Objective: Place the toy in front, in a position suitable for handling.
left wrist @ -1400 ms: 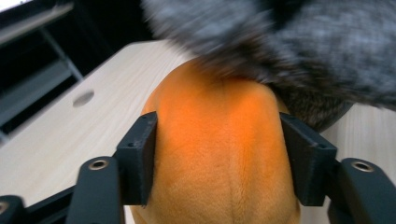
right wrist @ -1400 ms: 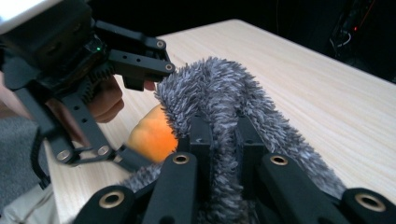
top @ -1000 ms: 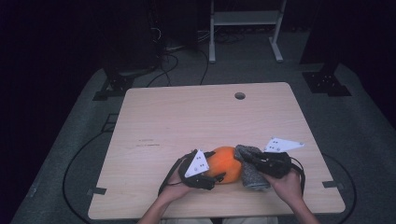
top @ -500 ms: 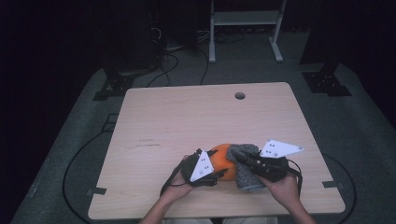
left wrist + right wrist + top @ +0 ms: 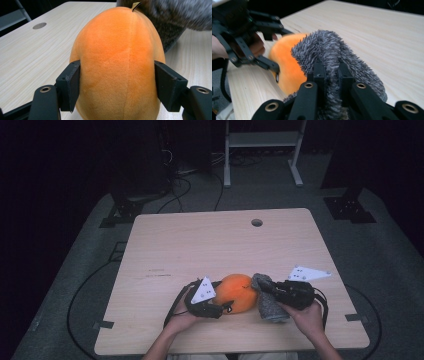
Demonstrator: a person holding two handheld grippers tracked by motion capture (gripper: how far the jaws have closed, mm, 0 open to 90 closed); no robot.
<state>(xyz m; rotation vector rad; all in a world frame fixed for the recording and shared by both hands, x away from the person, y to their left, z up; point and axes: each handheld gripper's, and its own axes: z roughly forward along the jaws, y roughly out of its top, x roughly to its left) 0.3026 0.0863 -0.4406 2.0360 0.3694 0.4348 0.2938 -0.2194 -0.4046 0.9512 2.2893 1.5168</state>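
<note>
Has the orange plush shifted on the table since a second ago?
No. In the high view the orange plush sits at the same spot below the table's hole, near the front edge.

Plush fruit near the table's front edge, fuzzy cloth touching its right side.

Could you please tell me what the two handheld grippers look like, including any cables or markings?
Both are black frames with flat black pads and brass-ringed holes. The left gripper and the right gripper each carry a pale three-cornered plate with small dark dots, and black cables trail back from them. No sleeves show.
</note>
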